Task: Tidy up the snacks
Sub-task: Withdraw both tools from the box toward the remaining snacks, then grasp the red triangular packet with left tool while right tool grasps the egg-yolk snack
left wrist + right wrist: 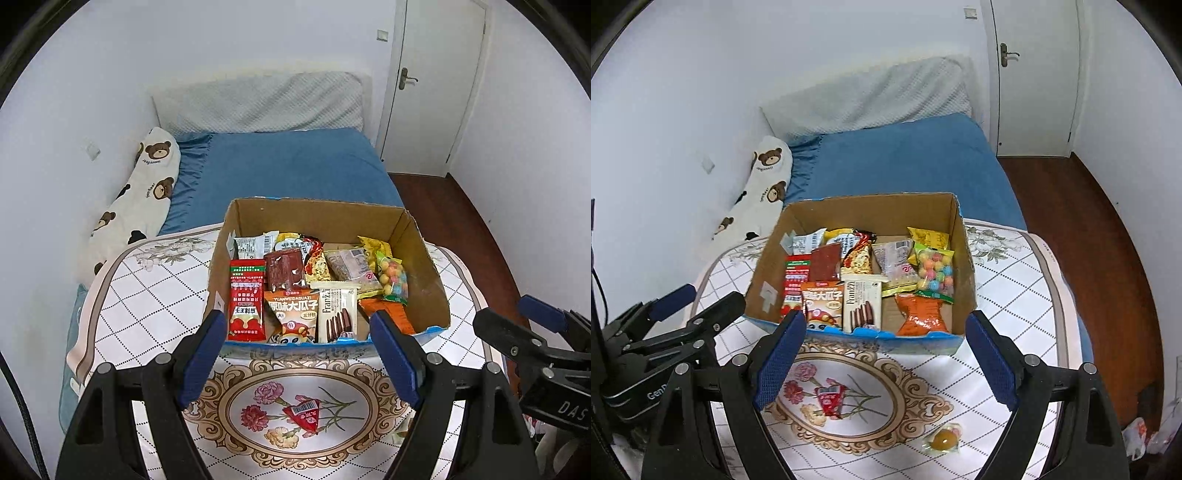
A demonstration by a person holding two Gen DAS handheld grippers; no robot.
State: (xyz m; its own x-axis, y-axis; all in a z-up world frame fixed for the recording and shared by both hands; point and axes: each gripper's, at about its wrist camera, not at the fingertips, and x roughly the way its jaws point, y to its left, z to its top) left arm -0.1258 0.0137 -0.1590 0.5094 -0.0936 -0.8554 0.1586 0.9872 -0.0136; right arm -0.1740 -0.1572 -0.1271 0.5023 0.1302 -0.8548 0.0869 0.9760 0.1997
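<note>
the cardboard box sat at twelve o'clock on the floral worktop, packed with snacks, with a blue bed behind it and a bear-print pillow at ten o'clock by the wall. a red triangular packet lay alone on the worktop's flower medallion at six o'clock of the box, and a wrapped yellow candy lay nearer the front edge at five o'clock. bare cloth lay between box and both claws. the left claw gaped wide, holding nothing; the right claw did likewise, beside it. readable inside the box: a "franzzi" biscuit pack and a "yuanweidaguazi" seed bag.
</note>
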